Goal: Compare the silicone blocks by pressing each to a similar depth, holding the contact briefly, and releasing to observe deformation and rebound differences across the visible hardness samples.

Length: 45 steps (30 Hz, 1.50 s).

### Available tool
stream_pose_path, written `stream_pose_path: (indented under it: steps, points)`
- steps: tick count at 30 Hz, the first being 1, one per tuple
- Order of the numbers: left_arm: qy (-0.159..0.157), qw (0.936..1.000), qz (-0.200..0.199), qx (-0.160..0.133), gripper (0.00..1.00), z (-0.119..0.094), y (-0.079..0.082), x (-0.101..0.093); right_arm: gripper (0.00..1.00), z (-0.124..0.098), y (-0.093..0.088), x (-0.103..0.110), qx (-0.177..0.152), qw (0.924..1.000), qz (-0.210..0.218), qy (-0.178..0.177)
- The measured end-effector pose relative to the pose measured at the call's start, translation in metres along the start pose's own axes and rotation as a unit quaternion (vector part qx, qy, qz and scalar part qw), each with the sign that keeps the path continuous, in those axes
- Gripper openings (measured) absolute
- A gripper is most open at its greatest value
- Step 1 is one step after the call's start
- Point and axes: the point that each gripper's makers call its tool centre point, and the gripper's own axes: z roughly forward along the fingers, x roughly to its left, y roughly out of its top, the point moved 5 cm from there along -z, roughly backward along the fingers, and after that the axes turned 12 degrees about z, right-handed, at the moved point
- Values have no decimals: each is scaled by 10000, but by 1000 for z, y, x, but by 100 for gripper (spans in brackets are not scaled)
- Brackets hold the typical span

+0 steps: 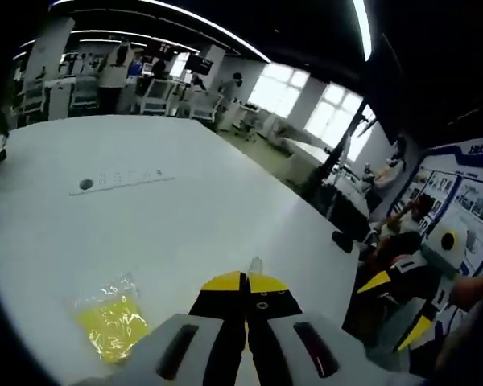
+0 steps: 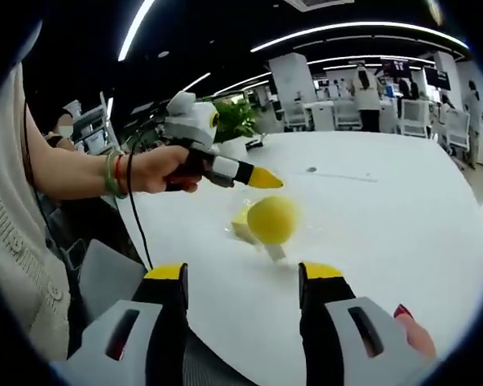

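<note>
1. In the left gripper view, far left on the white desk (image 1: 185,217): a crinkled clear bag of yellow material (image 1: 111,320), lying flat just beside the left tongs.
2. Farther back on the desk, left of centre: a pale strip (image 1: 122,180) with a dark round spot at its left end and small markings along it, too small to read.
3. Bottom centre: left tongs (image 1: 245,283), yellow-tipped, pressed together with no gap between the tips; a small pale translucent piece (image 1: 256,265) just past the tips, touching or pinched cannot be told.
4. At the right edge, beyond the desk: seated people and wall posters, blurred.
5. In the right gripper view, at left: a person's sleeve (image 2: 16,241) and a hand (image 2: 157,169) with coloured wristbands, gripping the left tongs above the desk (image 2: 386,217), yellow tips closed.
6. Centre: a round yellow silicone block (image 2: 272,219) on the desk, below and just apart from those yellow tips, with a paler yellow piece (image 2: 241,225) touching its left side and a small pale piece (image 2: 275,252) at its near edge.
7. Bottom: right tongs (image 2: 245,277) standing wide apart, nothing between them, the yellow silicone block just beyond the gap.
8. Bottom right: a fingertip with a red nail (image 2: 410,326) on the gripper body.
</note>
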Motion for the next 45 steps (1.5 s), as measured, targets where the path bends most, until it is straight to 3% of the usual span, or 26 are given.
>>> stream_pose_path:
  steps: [13, 20, 31, 45]
  points:
    - [3, 9982, 406, -446, 0, -70, 29, -2, 55, 17, 38, 19, 301, 9946, -953, 290]
    - [19, 9965, 550, -634, 0, -97, 39, 0, 55, 23, 45, 27, 412, 9912, -1206, 360]
    - [-47, 9949, 680, -740, 0, -121, 48, -4, 56, 35, 56, 30, 601, 9855, -1522, 445]
    - [-196, 9937, 786, -780, 0, -130, 58, -8, 57, 57, 100, 31, 694, 9732, -2083, 681]
